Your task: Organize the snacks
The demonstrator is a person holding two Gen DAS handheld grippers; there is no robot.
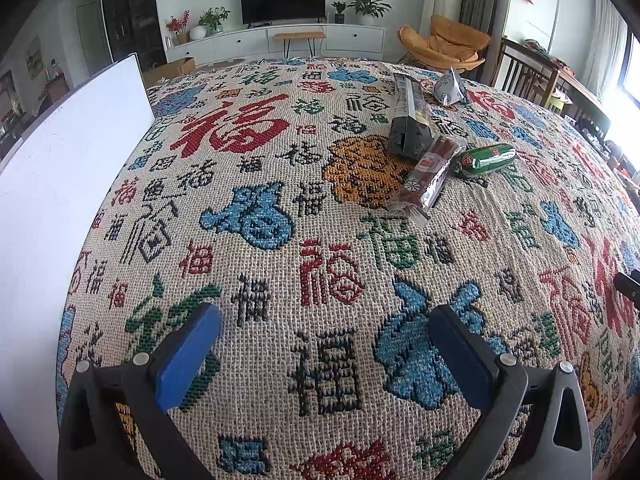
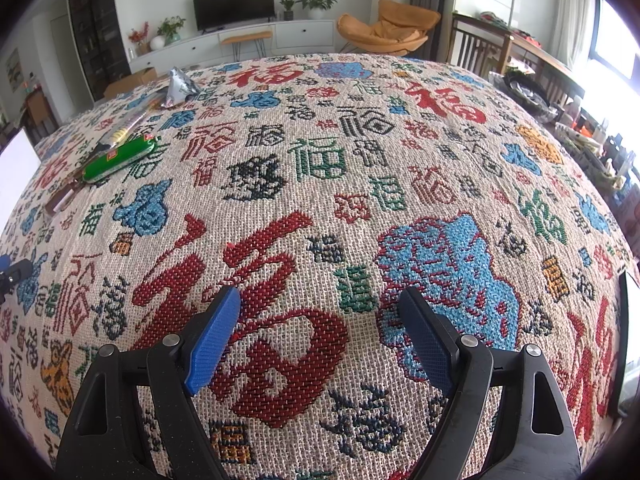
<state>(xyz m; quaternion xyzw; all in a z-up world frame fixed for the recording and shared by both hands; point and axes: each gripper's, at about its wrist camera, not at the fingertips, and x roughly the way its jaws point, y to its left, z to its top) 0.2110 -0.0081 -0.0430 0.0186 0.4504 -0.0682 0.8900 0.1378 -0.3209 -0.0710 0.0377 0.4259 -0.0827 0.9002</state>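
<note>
Woven cloth point(image 1: 280, 280) covered in red, blue and green characters is blanketing the whole tabletop, and behind it a living room is showing: a television on a long white cabinet, potted plants, an orange lounge chair at upper right.

Starting at the left of the left wrist view, a white board point(image 1: 60, 168) is standing along the cloth's edge. At the bottom, the left gripper point(image 1: 324, 344) is hanging with its jaws spread wide, nothing between them. Moving right, the snacks are sitting in a loose cluster at upper right: a dark long packet point(image 1: 408, 120), a brown-red stick pack point(image 1: 430, 172) touching its near end, a green sausage-shaped snack point(image 1: 486, 160) just beside that, and a grey pouch point(image 1: 452, 88) further back.

Over in the right wrist view, that same cluster is lying at upper left, well apart from the right gripper point(image 2: 320, 324), whose jaws are likewise released and empty over bare cloth.

Risks from here, as I'm judging it: the wrappers are looking slick and crinkly, so a pinch on a film edge could be slipping off; the green one is rounded and may be rolling away; packs touching each other could be getting dragged along together; and the loose weave could be bunching under a low approach.
</note>
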